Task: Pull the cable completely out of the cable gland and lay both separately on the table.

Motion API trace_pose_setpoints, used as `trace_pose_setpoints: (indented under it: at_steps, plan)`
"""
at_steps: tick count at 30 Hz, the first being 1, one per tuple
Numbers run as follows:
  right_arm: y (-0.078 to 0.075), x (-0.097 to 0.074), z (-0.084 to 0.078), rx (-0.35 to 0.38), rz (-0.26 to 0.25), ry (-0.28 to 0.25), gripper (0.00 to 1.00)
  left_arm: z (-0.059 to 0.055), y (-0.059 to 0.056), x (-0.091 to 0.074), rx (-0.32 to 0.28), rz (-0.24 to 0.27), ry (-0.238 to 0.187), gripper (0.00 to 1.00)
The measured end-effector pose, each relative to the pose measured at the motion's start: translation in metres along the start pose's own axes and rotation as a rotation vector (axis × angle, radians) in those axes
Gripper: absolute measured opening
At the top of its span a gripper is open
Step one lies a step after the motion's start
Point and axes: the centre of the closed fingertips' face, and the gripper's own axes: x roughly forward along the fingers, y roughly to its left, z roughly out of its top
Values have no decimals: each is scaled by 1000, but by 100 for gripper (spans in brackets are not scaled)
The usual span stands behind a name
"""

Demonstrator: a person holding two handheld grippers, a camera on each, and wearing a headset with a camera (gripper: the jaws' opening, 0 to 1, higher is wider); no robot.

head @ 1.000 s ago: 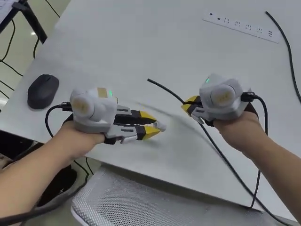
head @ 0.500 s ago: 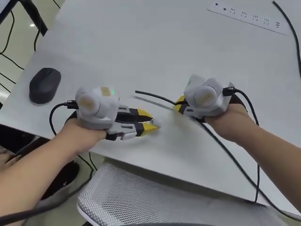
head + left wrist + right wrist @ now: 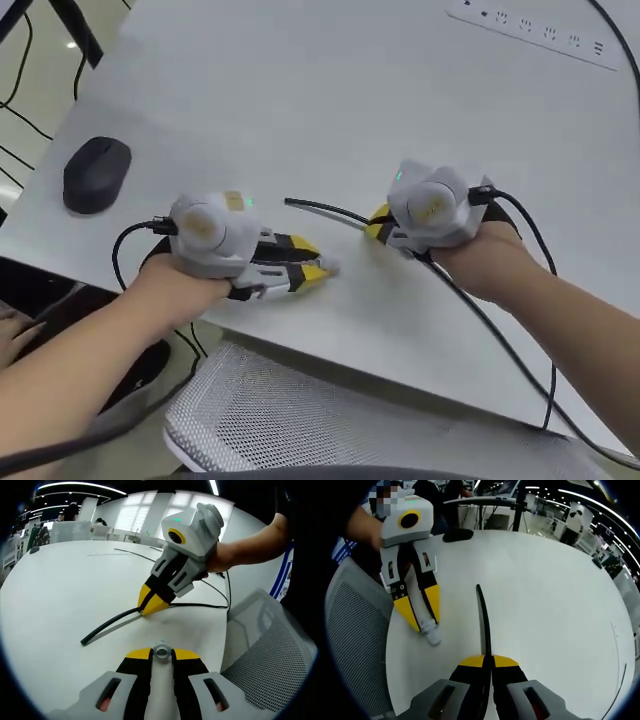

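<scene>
A small grey cable gland (image 3: 161, 650) sits between the yellow tips of my left gripper (image 3: 161, 655), which is shut on it just above the white table (image 3: 300, 90). The gland (image 3: 330, 268) pokes out of the left gripper (image 3: 322, 268) near the table's front edge. My right gripper (image 3: 488, 659) is shut on the black cable (image 3: 482, 615), whose free end points away from the jaws, apart from the gland (image 3: 431, 634). The right gripper (image 3: 374, 226) holds the cable (image 3: 320, 209) low over the table, a short way right of the left gripper (image 3: 425, 624).
A black mouse (image 3: 97, 172) lies at the left edge of the table. A white power strip (image 3: 530, 28) lies at the far right. A grey mesh chair (image 3: 300, 420) stands below the front edge. The cable's tail trails off the table toward the lower right.
The right gripper has moved left, closer to the left gripper, and the cable's free end has come down flatter toward the table. The left gripper has hardly moved.
</scene>
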Motion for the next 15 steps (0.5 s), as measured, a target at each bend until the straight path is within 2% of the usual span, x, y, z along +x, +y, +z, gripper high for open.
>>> trace_pose_setpoints:
  at_steps: [2,3,5,8,13,15]
  plan:
    - [0,0,0,2,0,-2,0,0,0,-1,1,4,-1,15]
    - [0,0,0,0,0,-3,0,0,3,-2,30,23,-1,15]
    - [0,0,0,-4,-2,-5,0,-4,5,-2,35,33,24,15]
    - [-1,0,-1,11,2,-5,0,-7,7,-3,82,54,51,15]
    - [-1,1,-1,24,12,8,0,-3,5,-2,114,73,68,16]
    - [0,1,-1,16,9,16,0,-6,5,-1,138,81,98,16]
